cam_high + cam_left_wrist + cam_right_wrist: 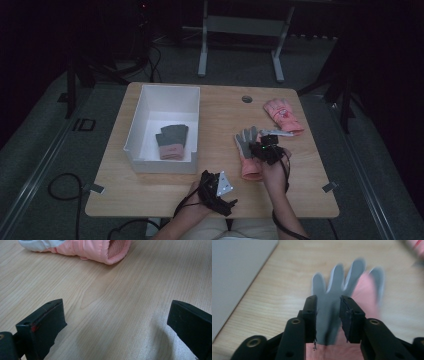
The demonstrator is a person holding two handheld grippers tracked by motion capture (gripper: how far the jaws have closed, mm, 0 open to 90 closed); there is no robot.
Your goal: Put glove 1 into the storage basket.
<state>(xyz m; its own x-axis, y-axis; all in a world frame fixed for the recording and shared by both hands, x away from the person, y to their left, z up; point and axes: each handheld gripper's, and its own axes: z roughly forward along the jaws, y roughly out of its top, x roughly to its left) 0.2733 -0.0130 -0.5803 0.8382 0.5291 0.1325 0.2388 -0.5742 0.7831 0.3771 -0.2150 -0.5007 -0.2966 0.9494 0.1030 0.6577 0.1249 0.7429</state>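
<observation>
A pink glove with a grey palm (247, 159) lies palm up on the table, right of centre. My right gripper (262, 145) hovers over its palm. In the right gripper view the right gripper (328, 302) stands open, a gap between its jaws, and the glove's grey palm (329, 315) lies flat beneath with its fingers spread. My left gripper (220, 192) rests near the table's front edge. In the left gripper view its jaws stand wide apart, so the left gripper (116, 308) is open over bare wood, with the pink cuff (100, 250) of that glove farther off.
A white box (150, 107) stands at the left of the wooden table (150, 190), with a grey and pink glove (172, 141) inside. A second pink glove (283, 115) lies at the far right. A round grommet (247, 99) sits near the back edge.
</observation>
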